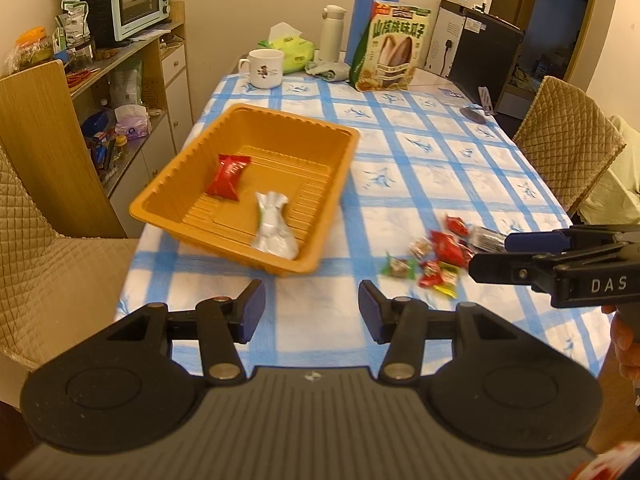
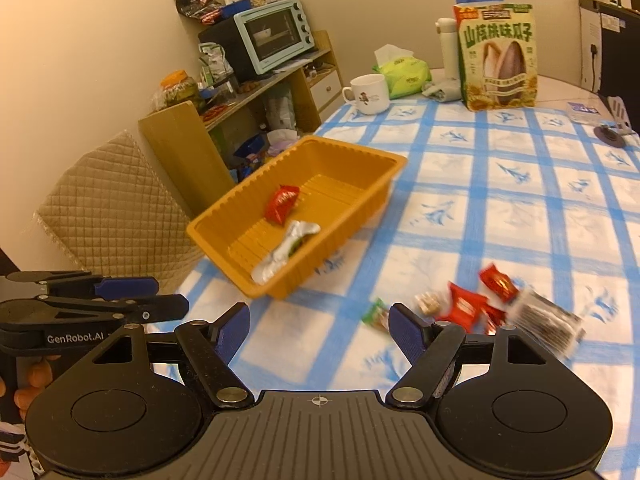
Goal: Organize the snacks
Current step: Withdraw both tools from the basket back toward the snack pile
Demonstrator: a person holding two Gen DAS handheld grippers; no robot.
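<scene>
An orange tray (image 1: pixel 280 114) (image 2: pixel 352 148) sits at the table's left side, holding a red packet (image 1: pixel 228 176) (image 2: pixel 282 204) and a silver packet (image 1: pixel 274 228) (image 2: pixel 286 246). Several small red, green and yellow snacks (image 1: pixel 436 256) (image 2: pixel 468 304) lie heaped on the cloth right of the tray, beside a dark clear packet (image 2: pixel 548 320). My left gripper (image 1: pixel 312 312) (image 2: pixel 170 296) hovers open and empty over the cloth, just in front of the tray. My right gripper (image 2: pixel 320 320) (image 1: pixel 492 255) is open and empty too, with the snack heap just beyond its right finger.
A blue-checked tablecloth (image 1: pixel 420 152) covers the table. At the far end stand a sunflower-seed bag (image 1: pixel 390 52), a mug (image 1: pixel 262 68), a blue thermos (image 1: pixel 378 4) and a tissue pack (image 1: pixel 288 46). Quilted chairs (image 1: pixel 564 136) flank the table; a cluttered shelf with an oven (image 1: pixel 140 0) stands left.
</scene>
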